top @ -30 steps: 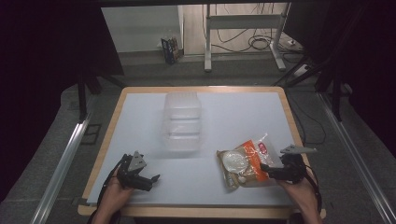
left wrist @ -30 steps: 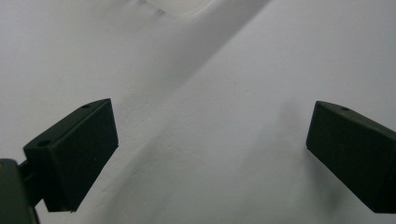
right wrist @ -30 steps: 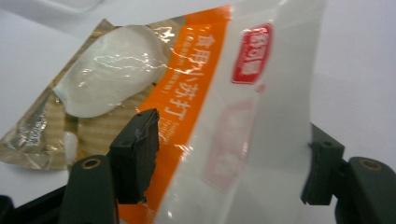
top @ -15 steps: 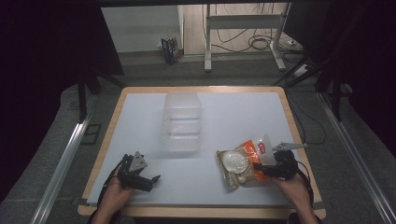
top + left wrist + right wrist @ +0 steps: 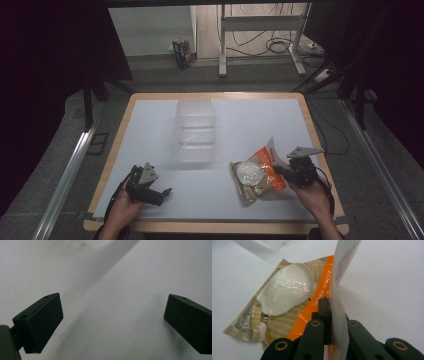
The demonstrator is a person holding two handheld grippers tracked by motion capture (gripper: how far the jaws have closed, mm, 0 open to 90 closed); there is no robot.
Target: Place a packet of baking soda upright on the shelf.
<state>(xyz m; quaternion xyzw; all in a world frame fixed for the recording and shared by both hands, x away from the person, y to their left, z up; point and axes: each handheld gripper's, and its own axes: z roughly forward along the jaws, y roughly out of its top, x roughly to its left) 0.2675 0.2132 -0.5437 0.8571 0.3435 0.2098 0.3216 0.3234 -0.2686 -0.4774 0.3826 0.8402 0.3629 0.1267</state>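
**A:** What do you see, biggest thing first?

**B:** I see the white table (image 5: 150,130). A clear plastic box (image 5: 196,129) sits in the middle of it, well apart from both my hands. I think the box is waiting for the snack.

**A:** Where is the snack?

**B:** The snack bag (image 5: 257,175) lies flat on the table near the front right side. It is orange, with a round white cake showing through.

**A:** Who has it?

**B:** My right gripper (image 5: 332,315) has just been closing, and now it pinches the bag's thin edge tight. That edge stands up between the jaws, so I can lift the bag without squashing the cake.

**A:** And the other one?

**B:** My left gripper (image 5: 161,192) rests low over the table at the front left, jaws wide apart, nothing in them. I keep it out of the way.
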